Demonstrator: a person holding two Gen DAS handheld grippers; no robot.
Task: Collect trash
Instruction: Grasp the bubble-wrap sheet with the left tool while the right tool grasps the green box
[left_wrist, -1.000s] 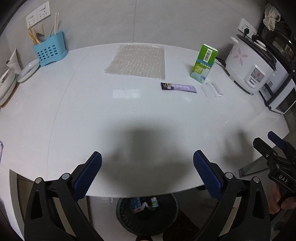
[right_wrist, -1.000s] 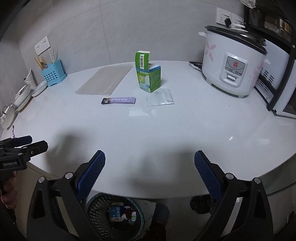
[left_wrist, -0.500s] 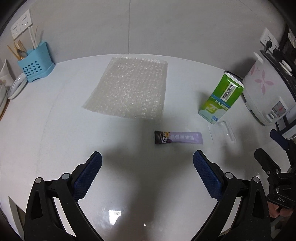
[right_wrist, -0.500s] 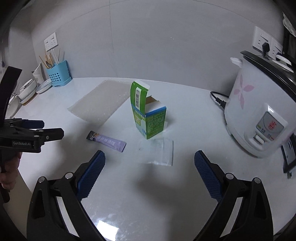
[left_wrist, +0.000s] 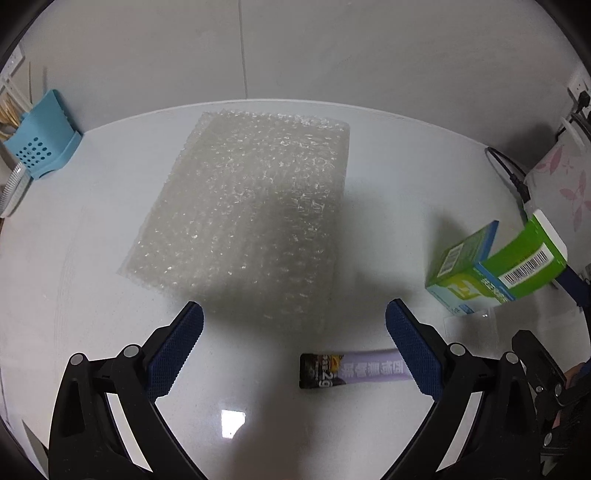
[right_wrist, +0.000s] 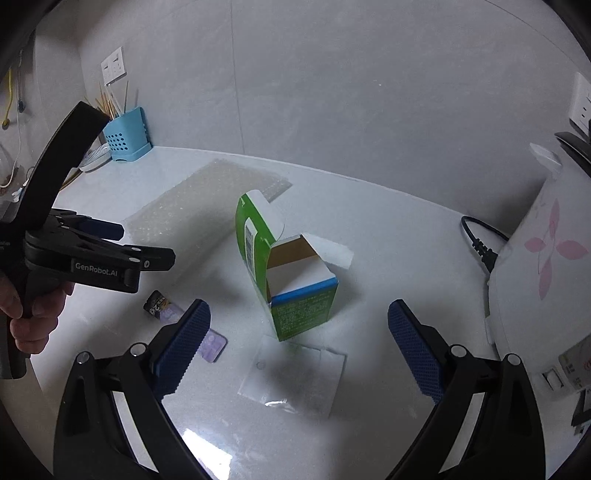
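My left tongs (left_wrist: 293, 338) stand wide apart over the white surface (left_wrist: 92, 258), empty; "GenRobot.AI" is printed on their side in the right view. My right tongs (right_wrist: 299, 334) gape too, gripping nothing. Four bits of trash lie here: one bubble wrap sheet (left_wrist: 247, 214), one purple wrapper (left_wrist: 354, 371) marked "29" just beside my left tongs' right tip, one opened green carton (right_wrist: 288, 273) with a barcode, standing upright, and one clear plastic bag (right_wrist: 295, 376) at its foot.
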